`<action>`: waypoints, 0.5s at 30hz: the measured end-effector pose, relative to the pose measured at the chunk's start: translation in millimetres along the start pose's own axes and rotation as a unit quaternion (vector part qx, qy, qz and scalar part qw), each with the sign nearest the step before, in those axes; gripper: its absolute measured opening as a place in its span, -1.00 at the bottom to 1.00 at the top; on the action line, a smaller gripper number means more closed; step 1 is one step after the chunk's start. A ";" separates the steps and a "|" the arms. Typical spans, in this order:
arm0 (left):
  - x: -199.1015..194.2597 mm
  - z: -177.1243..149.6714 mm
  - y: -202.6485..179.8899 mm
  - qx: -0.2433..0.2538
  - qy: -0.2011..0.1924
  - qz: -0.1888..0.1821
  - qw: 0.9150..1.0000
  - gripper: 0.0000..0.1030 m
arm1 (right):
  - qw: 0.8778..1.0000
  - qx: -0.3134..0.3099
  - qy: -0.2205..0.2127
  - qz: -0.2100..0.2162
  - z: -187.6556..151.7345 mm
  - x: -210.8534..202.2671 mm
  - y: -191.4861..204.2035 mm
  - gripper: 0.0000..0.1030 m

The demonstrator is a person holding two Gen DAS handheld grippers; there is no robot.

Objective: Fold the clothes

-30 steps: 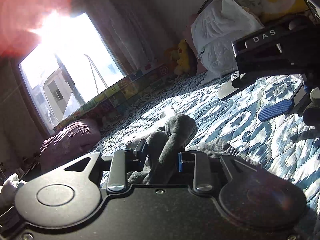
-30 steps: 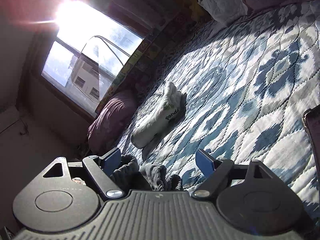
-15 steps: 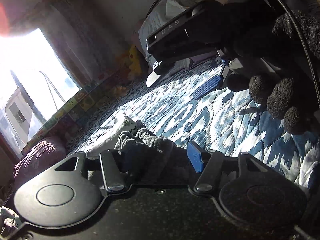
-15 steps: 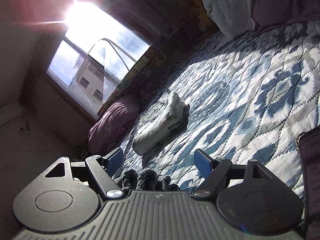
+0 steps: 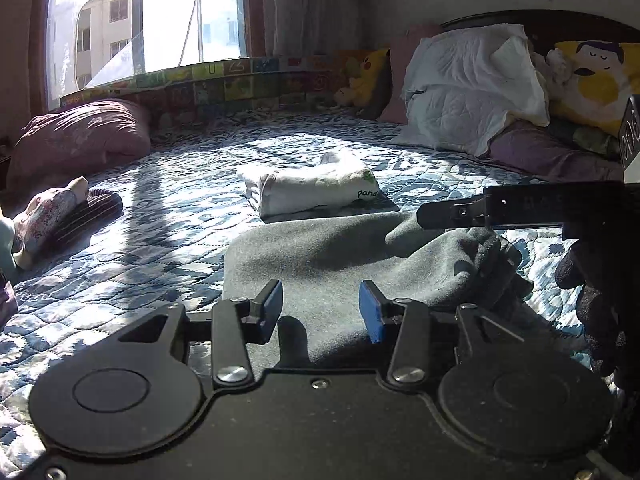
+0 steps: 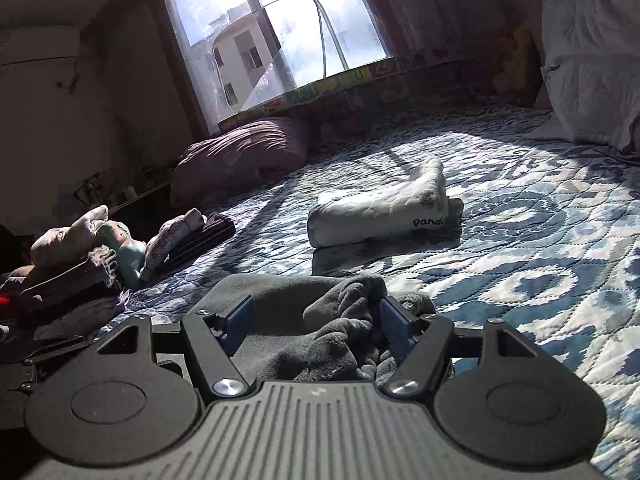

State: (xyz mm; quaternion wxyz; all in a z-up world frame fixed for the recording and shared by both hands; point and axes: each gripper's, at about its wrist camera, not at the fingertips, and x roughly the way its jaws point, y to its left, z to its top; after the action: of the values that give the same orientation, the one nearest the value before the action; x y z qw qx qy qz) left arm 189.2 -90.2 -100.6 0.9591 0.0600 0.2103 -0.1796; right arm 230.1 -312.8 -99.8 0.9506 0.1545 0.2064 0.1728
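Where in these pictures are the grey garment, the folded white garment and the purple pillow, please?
grey garment (image 5: 320, 256), left wrist view, on its flat middle.
white garment (image 6: 372, 216), right wrist view, on the side of the fold.
purple pillow (image 6: 240, 156), right wrist view, on its top face.

Purple pillow (image 5: 80, 136) by window (image 5: 148, 20); white pillow (image 5: 472, 92) at headboard.

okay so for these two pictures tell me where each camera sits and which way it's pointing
Left wrist: on the left gripper, low over the bed, facing the window; jaws open over the grey garment; right gripper and a gloved hand show.
Right wrist: on the right gripper, facing the window; jaws open around the garment's bunched end.
Shared: grey garment, folded white garment, purple pillow.
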 end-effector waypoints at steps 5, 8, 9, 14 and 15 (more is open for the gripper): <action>9.1 -11.9 10.1 -0.033 0.006 -0.015 0.999 -0.20 | 0.999 0.014 -0.016 -0.031 -0.6 -7.5 -8.6 -0.70; 6.9 -5.5 9.3 -0.021 -0.010 -0.030 0.999 -0.19 | 0.998 -0.010 -0.022 -0.054 1.5 -16.5 -9.8 -0.75; 10.5 -4.9 10.1 -0.022 -0.006 -0.032 0.999 -0.19 | 0.998 -0.020 -0.013 -0.062 0.3 -16.8 -11.0 -0.75; 15.8 -5.7 10.5 -0.018 0.013 -0.055 0.998 -0.19 | 0.995 -0.031 -0.005 -0.095 -6.3 -16.0 -17.5 -0.33; 13.1 -2.8 14.0 -0.024 0.013 -0.065 0.998 -0.18 | 0.995 -0.035 -0.013 -0.097 -5.2 -19.6 -15.3 -0.23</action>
State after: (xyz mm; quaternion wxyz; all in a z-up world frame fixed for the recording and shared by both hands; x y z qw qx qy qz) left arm 204.3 -80.9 -108.1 0.9438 0.0255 0.2301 -0.2358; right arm 215.0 -332.9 -103.3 0.9702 0.1026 0.2022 0.0852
